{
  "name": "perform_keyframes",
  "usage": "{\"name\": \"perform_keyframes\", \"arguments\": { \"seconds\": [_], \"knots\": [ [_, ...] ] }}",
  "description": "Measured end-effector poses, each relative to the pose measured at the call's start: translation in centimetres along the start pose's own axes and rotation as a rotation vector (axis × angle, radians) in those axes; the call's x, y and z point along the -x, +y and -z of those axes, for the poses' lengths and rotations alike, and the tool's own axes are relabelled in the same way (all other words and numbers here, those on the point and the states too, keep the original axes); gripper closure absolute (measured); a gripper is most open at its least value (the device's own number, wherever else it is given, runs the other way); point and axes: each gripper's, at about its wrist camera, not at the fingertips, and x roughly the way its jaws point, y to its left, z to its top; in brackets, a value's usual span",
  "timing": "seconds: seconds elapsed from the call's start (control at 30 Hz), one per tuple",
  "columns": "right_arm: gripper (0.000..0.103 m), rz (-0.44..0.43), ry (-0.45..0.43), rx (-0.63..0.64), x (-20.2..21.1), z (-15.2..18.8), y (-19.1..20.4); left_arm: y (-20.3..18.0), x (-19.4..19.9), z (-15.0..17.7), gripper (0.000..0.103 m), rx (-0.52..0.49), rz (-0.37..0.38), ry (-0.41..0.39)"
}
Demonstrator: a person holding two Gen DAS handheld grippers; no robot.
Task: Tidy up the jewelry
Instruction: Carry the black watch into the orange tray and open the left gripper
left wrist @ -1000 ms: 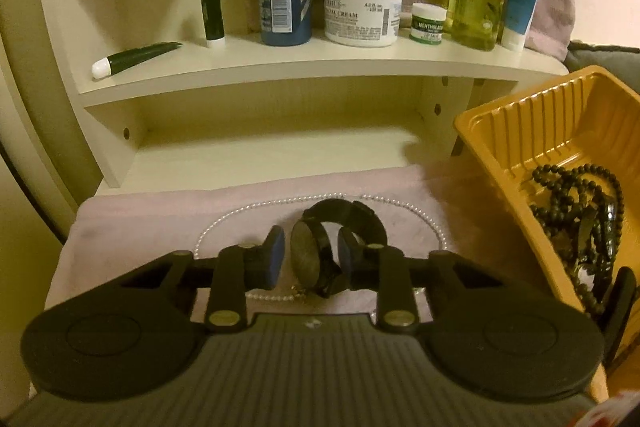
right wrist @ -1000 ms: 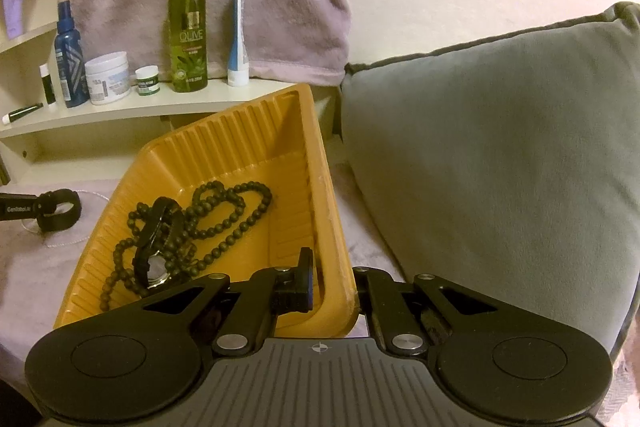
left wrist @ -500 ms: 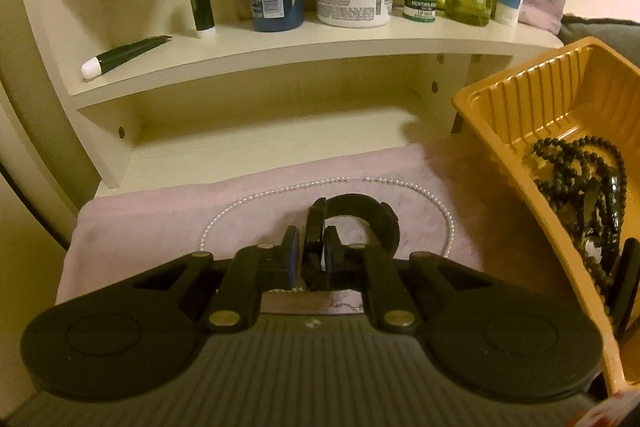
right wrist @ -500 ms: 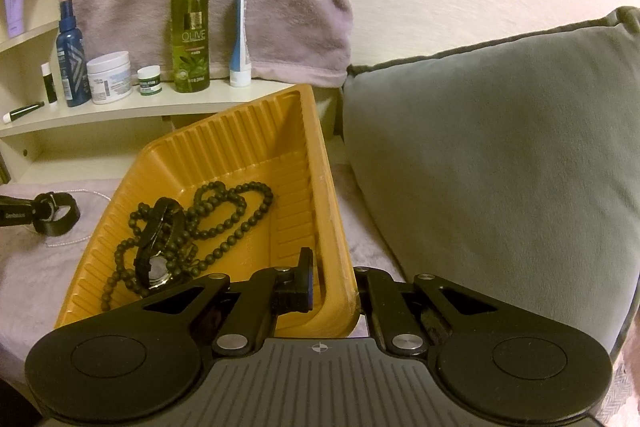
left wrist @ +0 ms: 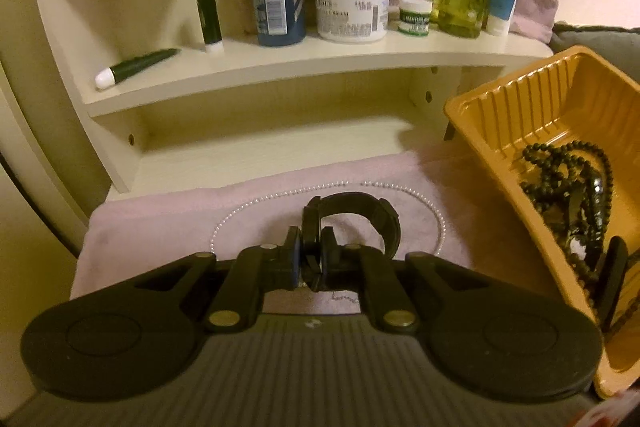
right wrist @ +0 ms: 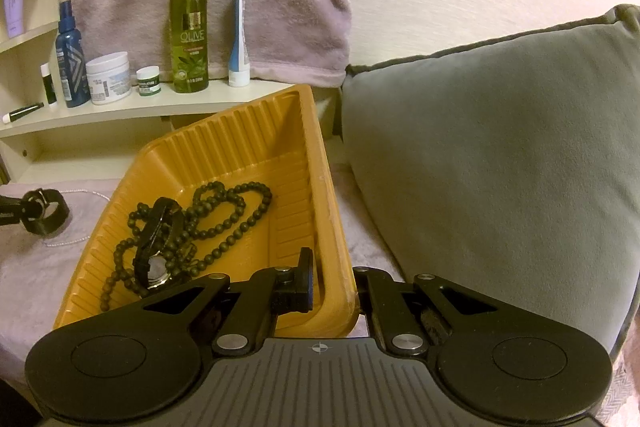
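One black watch (left wrist: 352, 223) sits pinched at its face between our left gripper (left wrist: 311, 257) fingers, above the pearl necklace (left wrist: 424, 205) on the pink towel (left wrist: 160, 227). Our right gripper (right wrist: 332, 287) clamps the orange tray (right wrist: 240, 139) rim, dark beads (right wrist: 224, 215) inside.

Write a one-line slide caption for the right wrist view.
Right gripper clamps the tilted orange tray's rim; dark beads and a watch lie inside.
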Motion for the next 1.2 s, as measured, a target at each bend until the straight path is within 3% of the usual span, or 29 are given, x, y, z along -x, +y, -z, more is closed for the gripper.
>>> {"name": "perform_keyframes", "arguments": {
  "seconds": [0.73, 1.2],
  "knots": [
    [0.096, -0.015, -0.023, -0.003, 0.6, -0.1, 0.3, -3.0, 4.9, -2.7, 0.095, -0.029, 0.098, -0.096],
    [0.096, -0.02, -0.023, -0.01, 0.6, -0.2, 0.2, -9.5, 5.8, -3.3, 0.095, -0.102, 0.308, -0.09]
  ]
}}
